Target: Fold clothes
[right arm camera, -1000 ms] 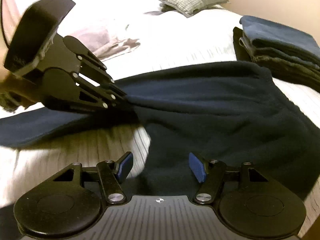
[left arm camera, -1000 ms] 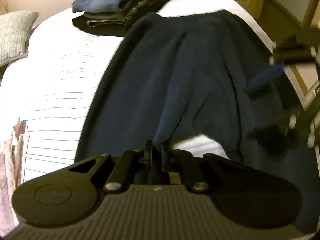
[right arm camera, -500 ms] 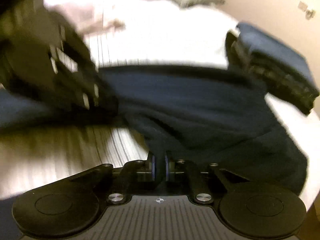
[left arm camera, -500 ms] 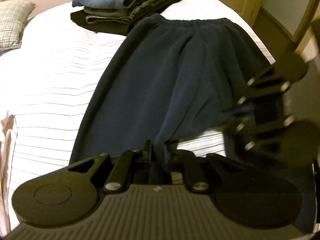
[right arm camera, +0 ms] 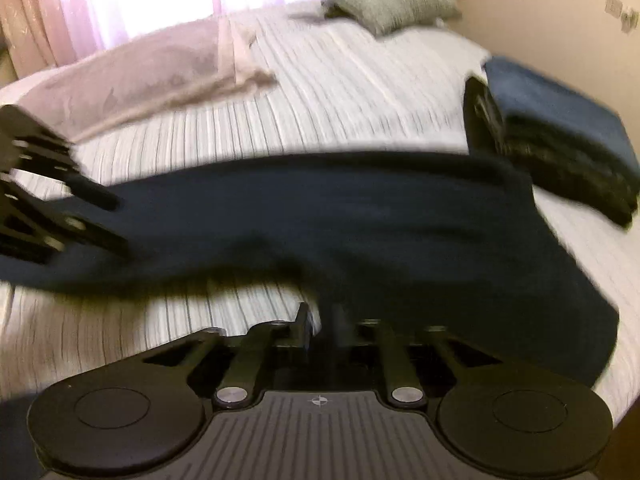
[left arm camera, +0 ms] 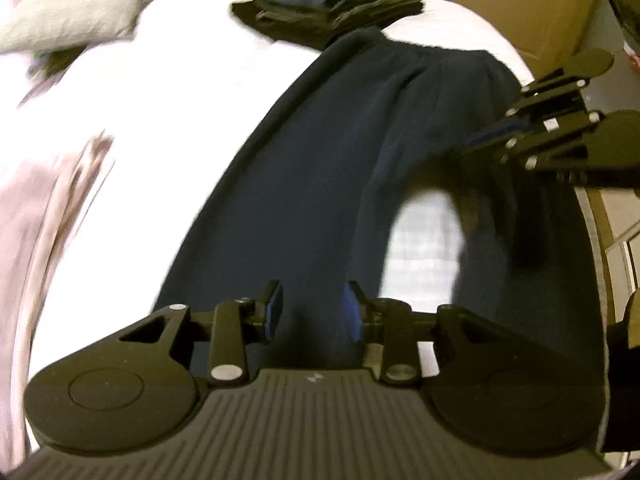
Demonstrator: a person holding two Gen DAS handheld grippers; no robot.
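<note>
- Across the white striped bedspread lie navy sweatpants, folded clothes stack beyond.
- Left gripper: parted, straddling a pant leg.
- Right gripper: narrowed on fabric.

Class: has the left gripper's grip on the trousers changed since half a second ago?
Yes. The left gripper has opened; the trousers leg lies loose between its fingers on the bed.

Nothing to read here, folks: no words, brands or numbers on anything. Only a small crosshair emblem on the right gripper body, and a faint, blurred mark on the left gripper body.
</note>
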